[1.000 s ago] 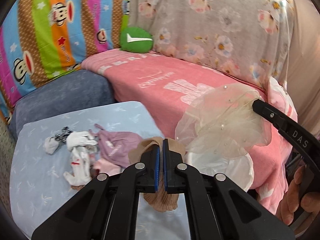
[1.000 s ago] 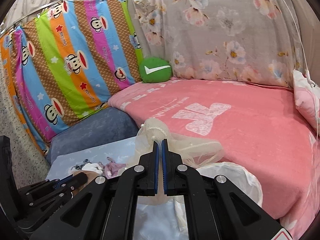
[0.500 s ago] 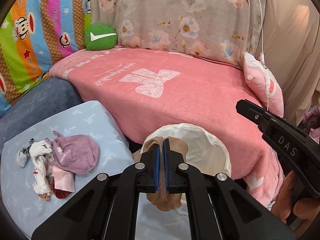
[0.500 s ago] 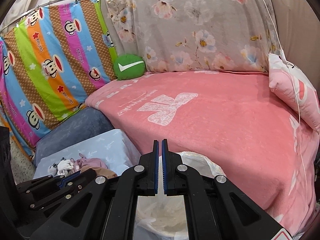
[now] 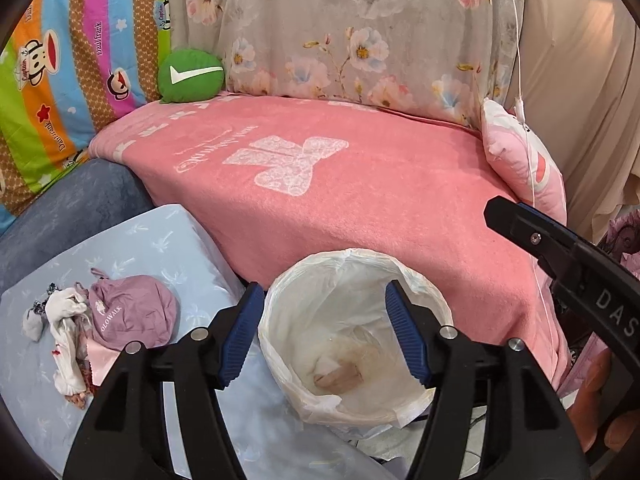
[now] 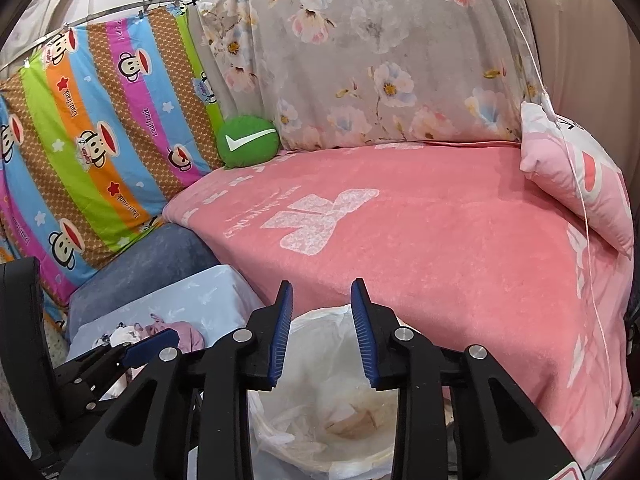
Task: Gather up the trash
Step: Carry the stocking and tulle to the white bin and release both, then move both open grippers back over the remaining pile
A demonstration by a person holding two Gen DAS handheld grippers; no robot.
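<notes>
Progress: some beige and filmy scraps [image 5: 340,368] already lie at the bottom of the lined bin [image 5: 280,304] — a pile of clothes [image 5: 120,320] remains on the blue cushion [image 5: 168,240].
Left hand-held gripper [image 5: 325,336]: spread, empty, directly above the bin.
Right hand-held gripper [image 6: 322,334]: spread, empty — also over the bin.

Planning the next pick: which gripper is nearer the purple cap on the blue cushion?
Left. The left gripper hangs over the lined bin, just right of the purple cap. The right gripper sits farther right.
</notes>
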